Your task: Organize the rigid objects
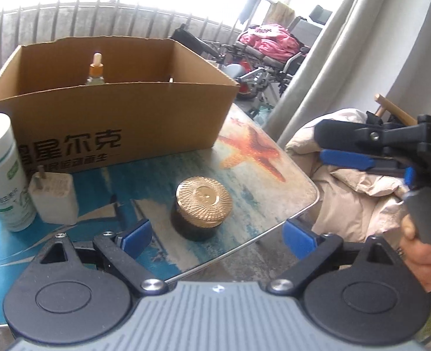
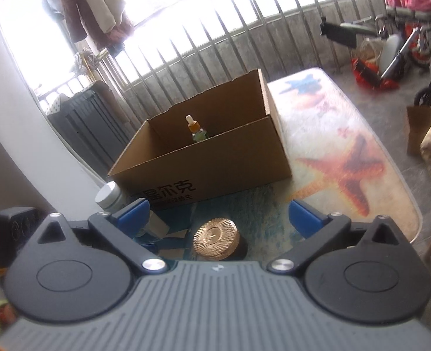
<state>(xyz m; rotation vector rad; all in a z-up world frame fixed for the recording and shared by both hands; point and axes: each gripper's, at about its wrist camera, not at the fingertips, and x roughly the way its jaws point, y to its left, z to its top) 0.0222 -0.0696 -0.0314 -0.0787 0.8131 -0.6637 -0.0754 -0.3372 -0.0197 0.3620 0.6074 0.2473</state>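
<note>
With both your left claw (image 1: pixel 215 234) and right claw (image 2: pixel 218 216) spread and empty, only the dropper bottle (image 1: pixel 96 70) stands in the cardboard box (image 1: pixel 162 117), while the gold-lidded jar (image 1: pixel 202 207) near the tabletop's (image 1: pixel 274 199) corner, the white adapter (image 1: pixel 56 199) and the white bottle (image 1: pixel 3 172) wait outside it.

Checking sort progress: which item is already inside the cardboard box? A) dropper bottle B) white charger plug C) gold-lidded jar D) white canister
A: the dropper bottle stands inside the cardboard box, while the gold-lidded jar, white charger plug and white canister sit on the table in front of it.
</note>
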